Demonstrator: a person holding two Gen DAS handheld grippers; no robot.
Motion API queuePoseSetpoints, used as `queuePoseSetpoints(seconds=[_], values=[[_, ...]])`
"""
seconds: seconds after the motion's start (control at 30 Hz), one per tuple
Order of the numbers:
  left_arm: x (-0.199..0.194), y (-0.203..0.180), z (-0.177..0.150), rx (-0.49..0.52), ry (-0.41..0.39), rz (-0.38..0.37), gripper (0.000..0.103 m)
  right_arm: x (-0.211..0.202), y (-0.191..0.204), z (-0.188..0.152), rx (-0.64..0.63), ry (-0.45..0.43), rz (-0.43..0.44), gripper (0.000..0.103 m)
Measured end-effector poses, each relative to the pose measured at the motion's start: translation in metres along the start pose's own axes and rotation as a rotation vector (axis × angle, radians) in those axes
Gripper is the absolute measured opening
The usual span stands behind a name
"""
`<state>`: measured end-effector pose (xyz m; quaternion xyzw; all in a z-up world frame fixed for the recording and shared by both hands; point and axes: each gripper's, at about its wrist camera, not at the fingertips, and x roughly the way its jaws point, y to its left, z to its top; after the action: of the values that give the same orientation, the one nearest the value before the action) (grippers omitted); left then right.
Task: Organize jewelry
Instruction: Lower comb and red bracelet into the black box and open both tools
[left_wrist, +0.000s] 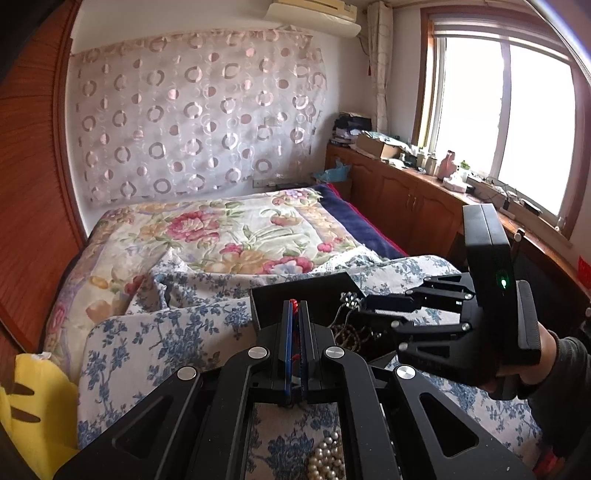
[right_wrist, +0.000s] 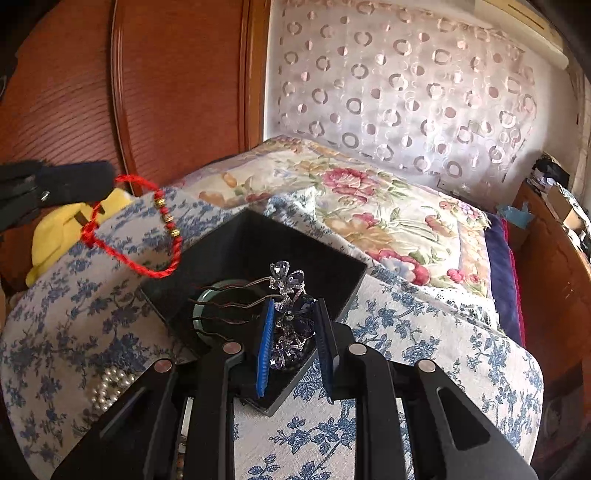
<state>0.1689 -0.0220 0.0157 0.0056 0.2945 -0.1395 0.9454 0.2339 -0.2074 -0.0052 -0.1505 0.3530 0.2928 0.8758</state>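
Note:
A black open box (right_wrist: 334, 275) sits on the blue-flowered cloth; it also shows in the left wrist view (left_wrist: 295, 295). My left gripper (left_wrist: 294, 306) is shut on a red cord bracelet (right_wrist: 162, 236) with gold beads, held in the air left of the box. My right gripper (right_wrist: 293, 310) is shut on a purple jewelled hair comb (right_wrist: 288, 291) and holds it over the box, prongs pointing left. A jade bangle (right_wrist: 201, 299) lies in the box. A pearl necklace (right_wrist: 109, 387) lies on the cloth left of the box, also in the left wrist view (left_wrist: 327, 461).
The box rests on a bed with a flowered quilt (right_wrist: 369, 192). A yellow plush toy (right_wrist: 62, 229) lies at the bed's left by a wooden wardrobe (right_wrist: 166, 74). A wooden cabinet (left_wrist: 406, 192) with clutter runs under the window on the right.

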Motion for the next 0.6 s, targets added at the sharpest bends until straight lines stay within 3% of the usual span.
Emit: queuePoseSetpoints(seconds=[0.2, 0.6], values=[[0.022, -0.005, 0.003, 0.012, 0.032, -0.020, 0.002, -0.002, -0.003, -0.002, 0.004, 0.005, 0.026, 0.026], [0.064, -0.015, 0.004, 0.047, 0.088, -0.033, 0.003, -0.037, -0.025, -0.025, 0.091, -0.051, -0.022, 0.026]])
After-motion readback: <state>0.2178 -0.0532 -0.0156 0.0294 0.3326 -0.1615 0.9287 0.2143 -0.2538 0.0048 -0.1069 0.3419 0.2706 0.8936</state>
